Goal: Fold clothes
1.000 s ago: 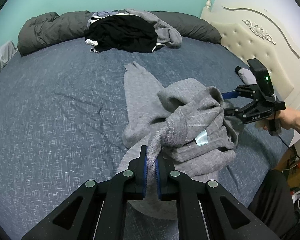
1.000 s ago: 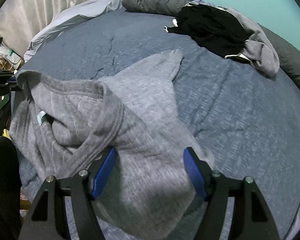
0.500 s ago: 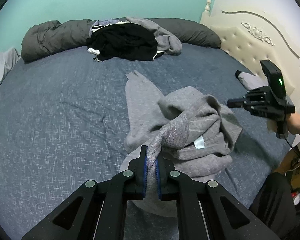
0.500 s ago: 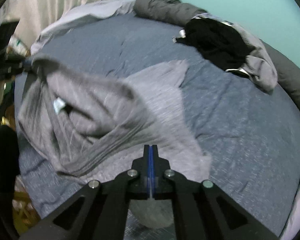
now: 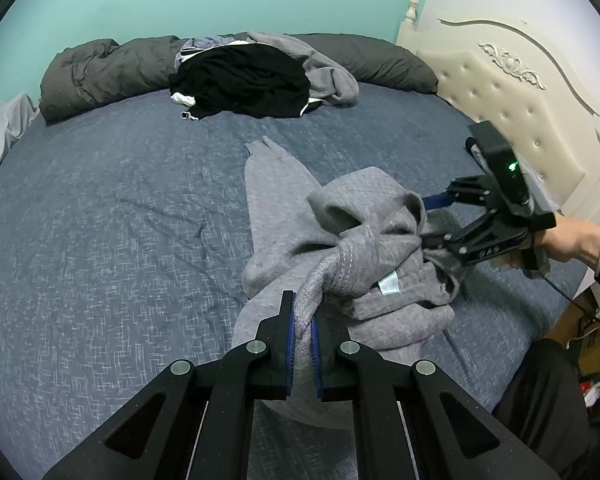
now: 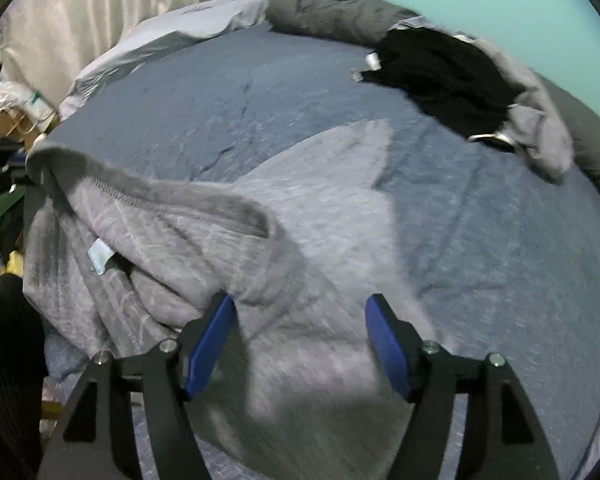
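A grey knit garment point(image 5: 352, 240) lies bunched on the blue bed point(image 5: 112, 216), one sleeve stretched toward the far side. My left gripper point(image 5: 303, 316) is shut on a twisted ribbed edge of it and holds that edge up. My right gripper point(image 5: 428, 220) is open at the garment's right side, its fingers straddling a fold of cloth. In the right wrist view the grey garment point(image 6: 300, 240) fills the space between the open blue pads point(image 6: 210, 340) of my right gripper point(image 6: 300, 336). A pale label point(image 6: 100, 258) shows inside the collar.
A pile of black and grey clothes point(image 5: 256, 76) and a dark grey duvet roll point(image 5: 100, 68) lie at the far edge of the bed. A cream padded headboard point(image 5: 512, 92) stands at the right. Boxes and bags point(image 6: 8, 120) clutter the floor beside the bed.
My right gripper was open at the garment, pulled back shut half a second ago, and is now open again with cloth between its fingers. The left gripper kept its hold.
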Motion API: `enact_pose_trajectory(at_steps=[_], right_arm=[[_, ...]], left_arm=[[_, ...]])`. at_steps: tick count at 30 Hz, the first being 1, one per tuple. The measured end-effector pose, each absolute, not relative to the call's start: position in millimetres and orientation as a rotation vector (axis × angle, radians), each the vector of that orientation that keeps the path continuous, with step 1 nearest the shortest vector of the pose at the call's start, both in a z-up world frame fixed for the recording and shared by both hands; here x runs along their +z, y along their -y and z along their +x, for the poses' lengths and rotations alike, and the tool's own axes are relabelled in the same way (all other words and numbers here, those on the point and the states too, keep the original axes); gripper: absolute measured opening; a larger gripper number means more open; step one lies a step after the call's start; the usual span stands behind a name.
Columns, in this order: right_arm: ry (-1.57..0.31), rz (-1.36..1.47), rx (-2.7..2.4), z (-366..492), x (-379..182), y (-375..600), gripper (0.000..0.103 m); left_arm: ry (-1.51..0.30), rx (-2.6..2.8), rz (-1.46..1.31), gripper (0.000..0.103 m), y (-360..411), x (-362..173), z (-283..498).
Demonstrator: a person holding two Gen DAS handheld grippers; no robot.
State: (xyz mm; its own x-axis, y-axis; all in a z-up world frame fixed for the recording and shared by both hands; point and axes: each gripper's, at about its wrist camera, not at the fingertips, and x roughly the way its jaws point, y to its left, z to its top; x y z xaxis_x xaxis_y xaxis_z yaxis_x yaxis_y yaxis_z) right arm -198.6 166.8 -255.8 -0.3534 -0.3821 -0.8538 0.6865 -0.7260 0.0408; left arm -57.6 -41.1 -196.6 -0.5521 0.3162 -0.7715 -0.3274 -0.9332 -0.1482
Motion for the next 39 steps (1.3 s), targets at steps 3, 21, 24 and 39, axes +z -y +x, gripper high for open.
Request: enact_pose_trajectory(at_steps=[3, 21, 24, 39], right_arm=[[-0.445, 1.220, -2.058, -198.8, -265.7, -160.8, 0.065], [-0.471, 0.943, -2.302, -143.5, -163.6, -202.7, 0.011], [-0.427, 0.880, -2.372, -134.5, -118.6, -210.8, 0.010], [-0.378, 0.561, -2.593, -97.7, 104.4, -225.8, 0.010]], left_arm=[[-0.016, 2.482, -1.240, 0.007, 43.1, -200.2, -58.7], [-0.026, 2.594, -1.073, 0.007, 34.5, -121.6, -54.4], [-0.059, 2.634, -0.979, 0.007, 29.4, -78.9, -53.2], [-0.228, 2.772, -0.550, 0.007, 21.9, 136.8, -30.9]])
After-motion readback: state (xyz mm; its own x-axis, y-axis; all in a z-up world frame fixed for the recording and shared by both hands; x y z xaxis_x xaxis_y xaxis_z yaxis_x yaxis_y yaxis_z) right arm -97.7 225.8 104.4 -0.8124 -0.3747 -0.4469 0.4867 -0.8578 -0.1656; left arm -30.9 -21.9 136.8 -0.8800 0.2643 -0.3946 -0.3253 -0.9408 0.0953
